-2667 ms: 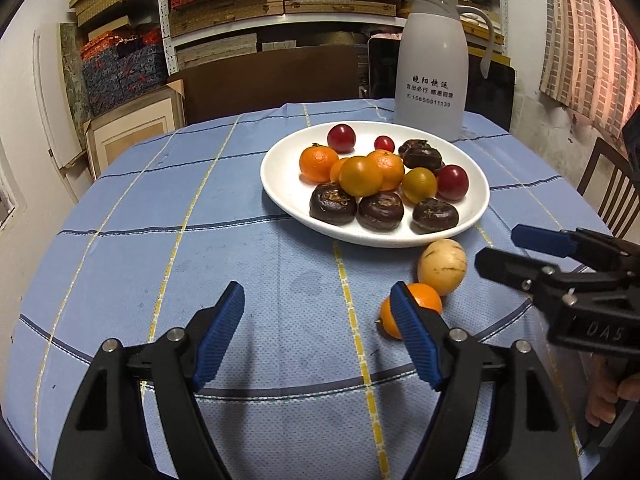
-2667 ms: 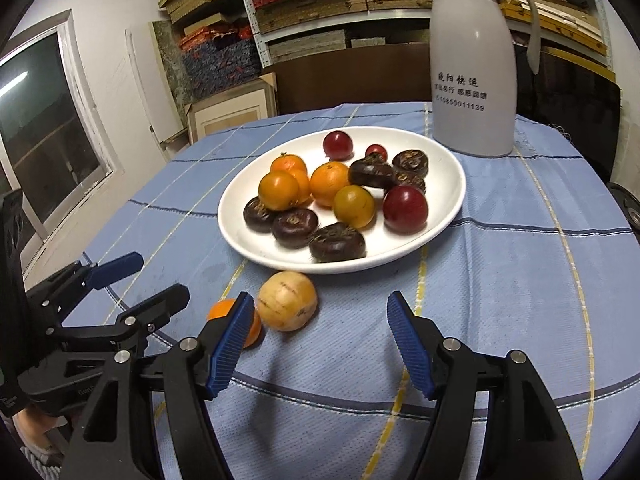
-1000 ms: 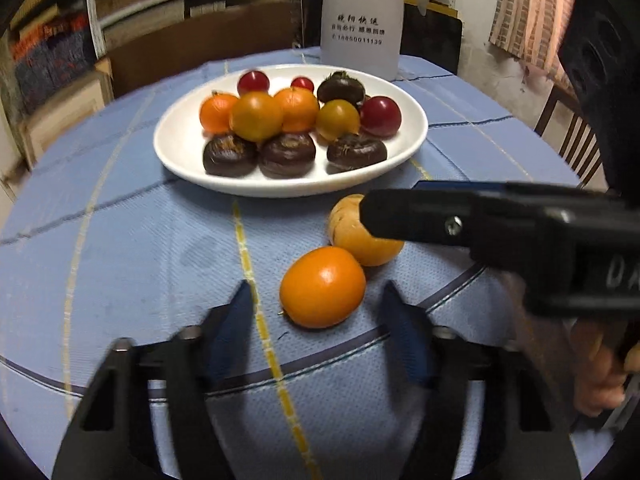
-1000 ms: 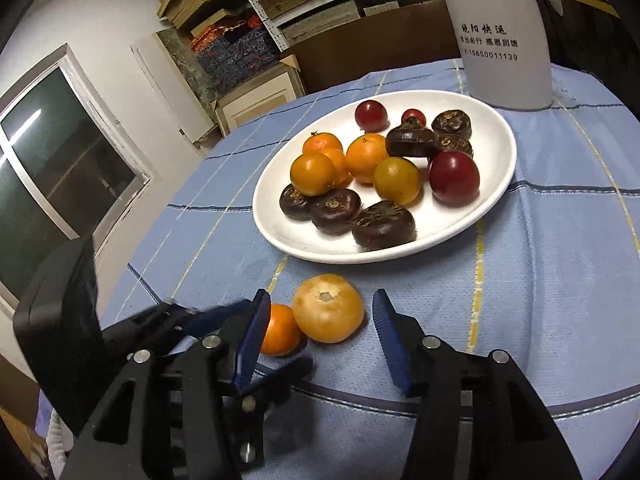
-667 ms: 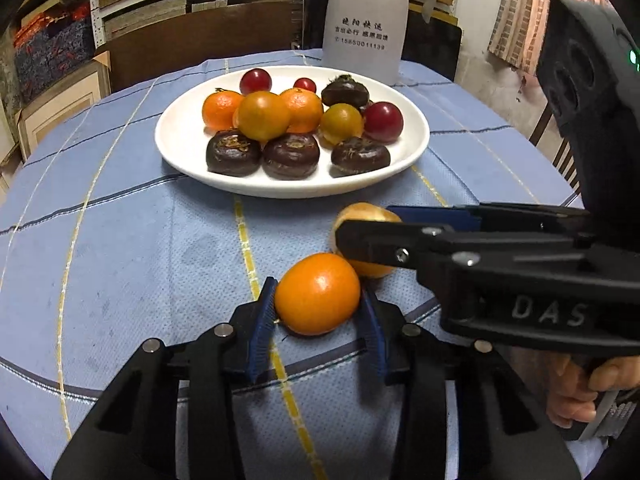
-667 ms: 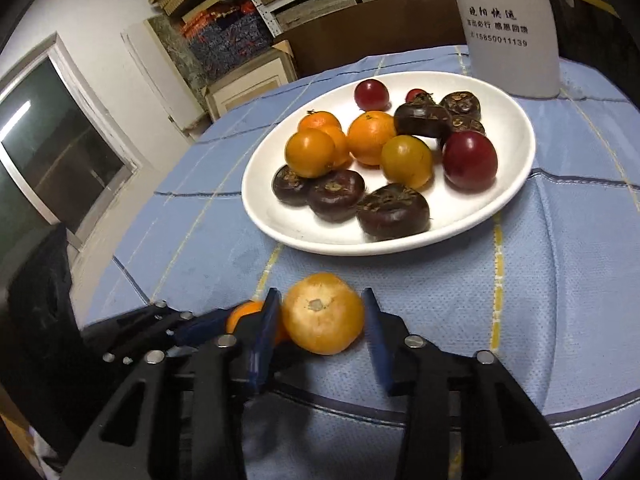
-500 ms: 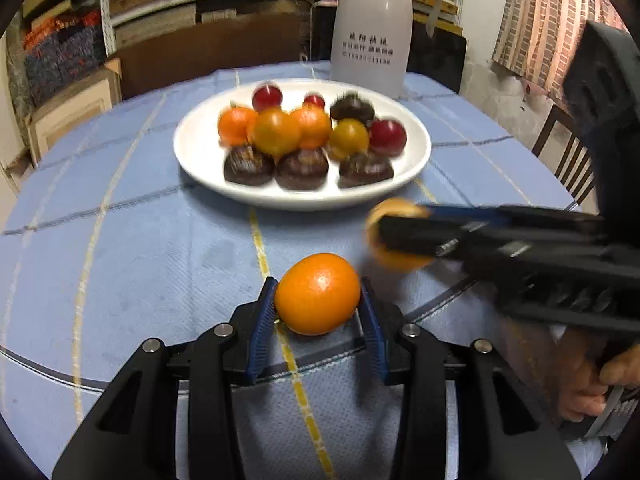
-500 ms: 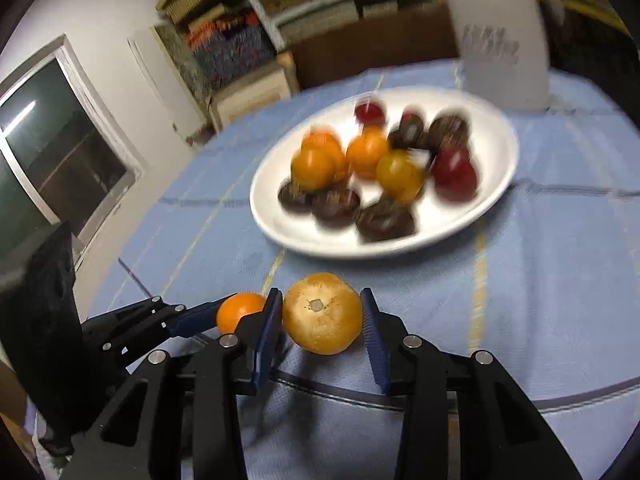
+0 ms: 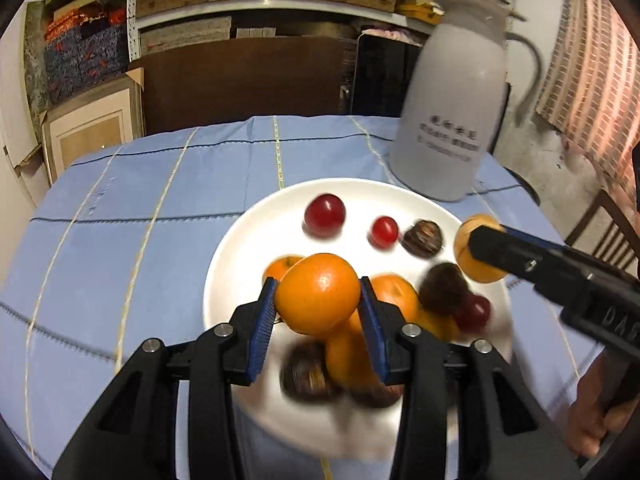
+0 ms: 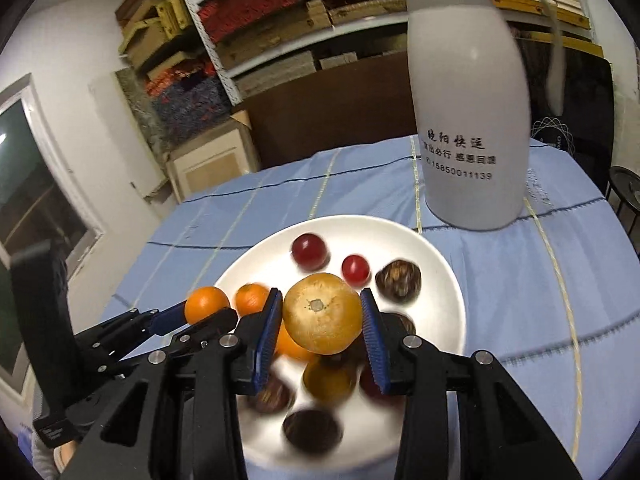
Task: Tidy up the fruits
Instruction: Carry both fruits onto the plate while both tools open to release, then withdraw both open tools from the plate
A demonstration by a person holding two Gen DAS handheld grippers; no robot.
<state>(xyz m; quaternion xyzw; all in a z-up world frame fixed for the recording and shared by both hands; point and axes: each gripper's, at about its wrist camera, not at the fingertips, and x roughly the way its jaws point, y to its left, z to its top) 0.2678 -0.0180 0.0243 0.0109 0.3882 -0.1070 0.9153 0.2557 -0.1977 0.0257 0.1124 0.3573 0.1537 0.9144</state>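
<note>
Your left gripper [image 9: 318, 308] pinches a round, glossy orange mandarin [image 9: 317, 296] between its blue pads at the centre of the left wrist frame, hanging over the white round ceramic plate [image 9: 248, 240] of fruit. Your right gripper [image 10: 320, 322] pinches a duller, golden-brown round fruit [image 10: 322, 314] at the centre of its own frame, also above the plate. On the plate, blurred, lie two red cherry tomatoes [image 9: 325, 215], several dark brown wrinkled fruits [image 9: 422, 233] and more orange ones. A tall white plastic thermos jug [image 10: 470, 120] with printed black characters stands on the blue checked tablecloth [image 9: 140, 200] behind the plate, in the upper right of both frames. Your hand [image 9: 588, 412] shows at the lower right edge of the left wrist frame.
</note>
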